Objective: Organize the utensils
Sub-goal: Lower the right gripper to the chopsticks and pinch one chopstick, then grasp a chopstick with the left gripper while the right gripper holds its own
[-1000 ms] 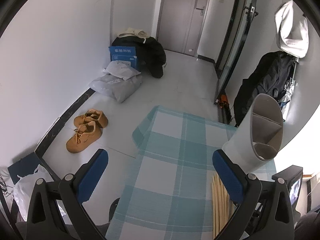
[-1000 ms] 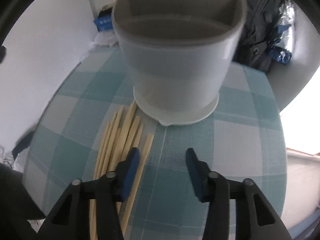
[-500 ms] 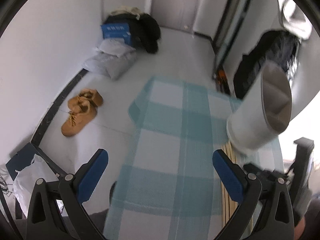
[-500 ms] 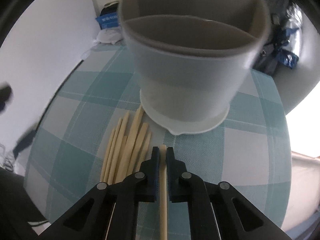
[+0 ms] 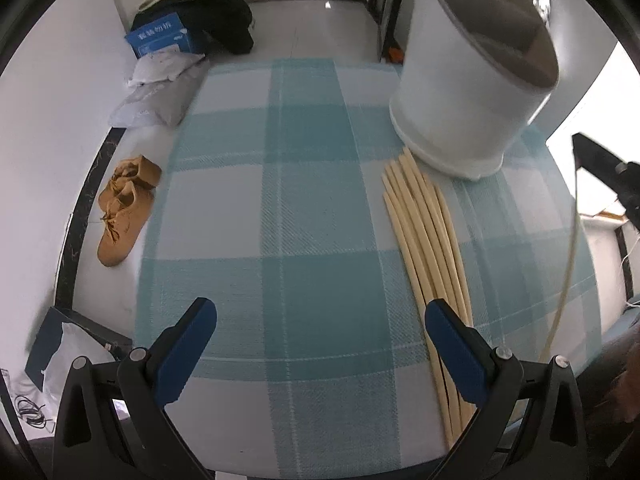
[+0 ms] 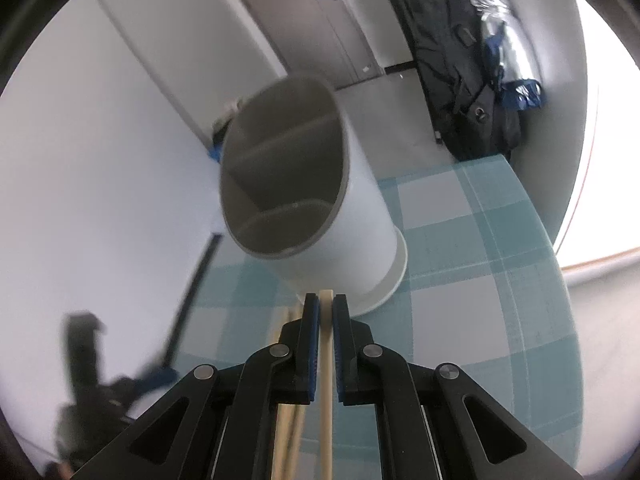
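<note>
Left wrist view: a teal checked tablecloth (image 5: 280, 208) covers the table, with tan shoes (image 5: 124, 208) on the floor to its left. A white holder (image 5: 468, 92) stands at the far right. A bundle of chopsticks (image 5: 428, 248) lies on the cloth, its tips just before the holder. The left gripper (image 5: 320, 344) hovers released, nothing between its fingers.

Right wrist view: the holder (image 6: 312, 200) stands just ahead, its compartments visible. The right gripper (image 6: 326, 320) is clenched on one chopstick (image 6: 326, 360), lifted before the holder.
</note>
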Demonstrator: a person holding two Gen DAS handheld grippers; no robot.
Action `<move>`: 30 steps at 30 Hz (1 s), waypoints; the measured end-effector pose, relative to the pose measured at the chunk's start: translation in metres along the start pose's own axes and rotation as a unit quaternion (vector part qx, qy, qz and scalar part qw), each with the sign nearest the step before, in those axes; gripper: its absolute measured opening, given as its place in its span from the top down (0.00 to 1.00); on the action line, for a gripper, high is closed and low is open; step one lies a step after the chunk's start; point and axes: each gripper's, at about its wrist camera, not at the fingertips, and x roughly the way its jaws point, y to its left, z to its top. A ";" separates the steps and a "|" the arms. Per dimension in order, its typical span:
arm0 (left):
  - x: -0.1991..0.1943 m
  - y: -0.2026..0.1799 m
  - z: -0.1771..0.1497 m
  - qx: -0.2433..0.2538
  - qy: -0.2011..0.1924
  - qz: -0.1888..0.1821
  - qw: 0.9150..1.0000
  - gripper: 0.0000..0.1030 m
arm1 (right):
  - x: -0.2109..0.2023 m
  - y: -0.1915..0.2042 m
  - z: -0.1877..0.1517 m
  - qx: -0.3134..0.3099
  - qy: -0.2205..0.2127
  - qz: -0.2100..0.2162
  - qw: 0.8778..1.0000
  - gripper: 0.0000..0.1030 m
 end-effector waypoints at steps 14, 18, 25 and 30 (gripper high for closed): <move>0.020 -0.002 0.006 -0.011 0.038 0.026 0.999 0.02 | -0.021 -0.024 0.021 0.034 -0.037 0.005 0.999 0.94; 0.024 0.003 0.016 -0.008 0.046 0.033 0.998 0.02 | -0.021 -0.027 0.024 0.027 -0.039 0.001 0.999 0.94; 0.031 -0.010 0.030 -0.003 0.032 0.053 0.998 0.16 | -0.022 -0.027 0.025 0.028 -0.041 0.005 0.999 0.94; 0.031 -0.007 0.041 -0.022 0.034 0.033 0.999 0.59 | -0.022 -0.026 0.024 0.023 -0.041 0.003 0.999 0.94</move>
